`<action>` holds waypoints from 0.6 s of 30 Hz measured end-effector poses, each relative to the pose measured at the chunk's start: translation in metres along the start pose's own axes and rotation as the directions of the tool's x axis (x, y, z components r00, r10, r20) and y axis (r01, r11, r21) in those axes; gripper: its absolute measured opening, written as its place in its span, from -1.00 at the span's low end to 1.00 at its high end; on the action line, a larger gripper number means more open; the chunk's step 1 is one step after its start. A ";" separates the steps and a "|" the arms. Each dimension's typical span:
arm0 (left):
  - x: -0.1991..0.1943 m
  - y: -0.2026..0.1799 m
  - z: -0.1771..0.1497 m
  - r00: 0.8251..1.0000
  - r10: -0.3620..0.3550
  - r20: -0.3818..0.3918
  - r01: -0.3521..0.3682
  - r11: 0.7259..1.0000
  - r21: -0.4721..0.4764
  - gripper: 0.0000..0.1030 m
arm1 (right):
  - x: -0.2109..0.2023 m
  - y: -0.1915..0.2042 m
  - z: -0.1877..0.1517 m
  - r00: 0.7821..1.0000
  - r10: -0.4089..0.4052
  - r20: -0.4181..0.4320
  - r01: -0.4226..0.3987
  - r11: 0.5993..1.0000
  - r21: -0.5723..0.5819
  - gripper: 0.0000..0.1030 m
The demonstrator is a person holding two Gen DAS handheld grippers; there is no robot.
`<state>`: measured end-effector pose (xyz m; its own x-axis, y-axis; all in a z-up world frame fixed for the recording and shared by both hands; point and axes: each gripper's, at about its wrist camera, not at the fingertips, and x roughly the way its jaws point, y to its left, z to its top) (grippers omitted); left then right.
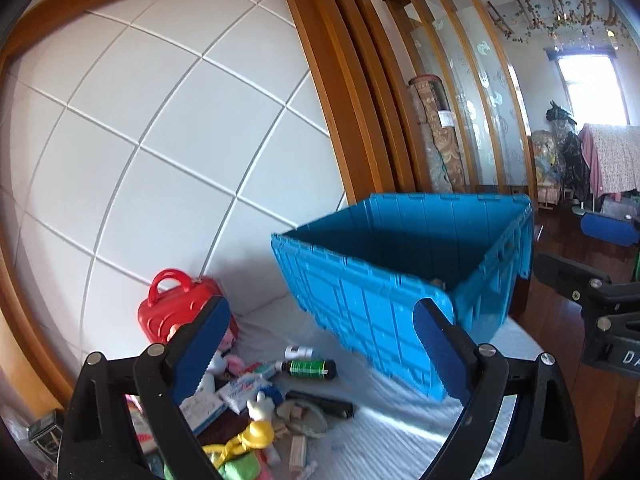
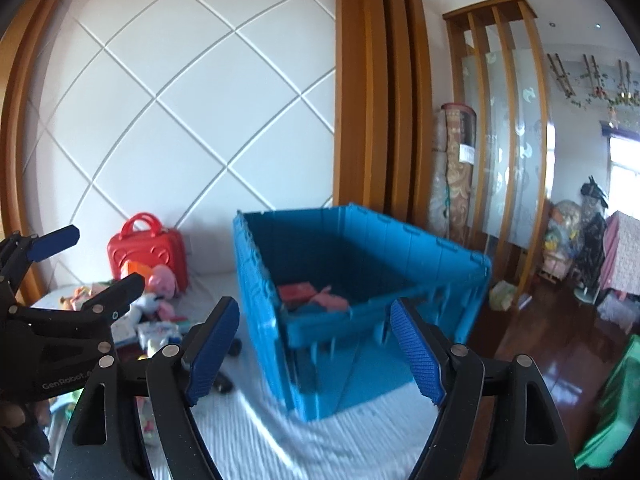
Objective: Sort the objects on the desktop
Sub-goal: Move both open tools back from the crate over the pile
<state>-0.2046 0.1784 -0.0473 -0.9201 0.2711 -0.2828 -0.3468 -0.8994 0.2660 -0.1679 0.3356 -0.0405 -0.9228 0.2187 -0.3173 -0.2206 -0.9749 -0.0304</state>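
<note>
Above the white cloth [image 1: 384, 432], my left gripper [image 1: 320, 344] and right gripper [image 2: 316, 344] gape wide, empty. Clutter pile [image 1: 256, 400] sits left of the blue crate [image 1: 400, 280]; crowded pieces risk a double grab.

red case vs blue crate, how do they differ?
The red case is small, closed and has a carry handle; the blue crate is far larger, open-topped and already holds a few pink and red items. The case stands against the wall behind the clutter; the crate sits out front. Both are ribbed plastic on the white cloth.
</note>
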 end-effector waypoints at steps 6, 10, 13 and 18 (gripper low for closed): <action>-0.022 -0.015 -0.025 0.997 0.052 -0.061 -0.054 0.998 -0.026 0.83 | -0.013 -0.010 -0.024 0.999 0.035 -0.031 -0.035 0.999 -0.006 0.64; -0.038 -0.031 -0.033 0.993 0.081 -0.088 -0.085 0.995 -0.052 0.83 | -0.024 -0.026 -0.035 0.996 0.057 -0.063 -0.058 0.998 -0.014 0.64; -0.049 -0.044 -0.039 0.989 0.103 -0.106 -0.110 0.991 -0.073 0.83 | -0.035 -0.036 -0.046 0.995 0.071 -0.071 -0.074 0.997 -0.038 0.64; -0.068 -0.062 -0.044 0.982 0.156 -0.109 -0.164 0.984 -0.069 0.83 | -0.049 -0.048 -0.054 0.993 0.100 -0.069 -0.104 0.993 -0.050 0.65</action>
<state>-0.1128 0.2009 -0.0853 -0.9375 0.0887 -0.3365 -0.1778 -0.9533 0.2442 -0.0955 0.3694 -0.0747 -0.9162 0.1163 -0.3834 -0.1075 -0.9932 -0.0445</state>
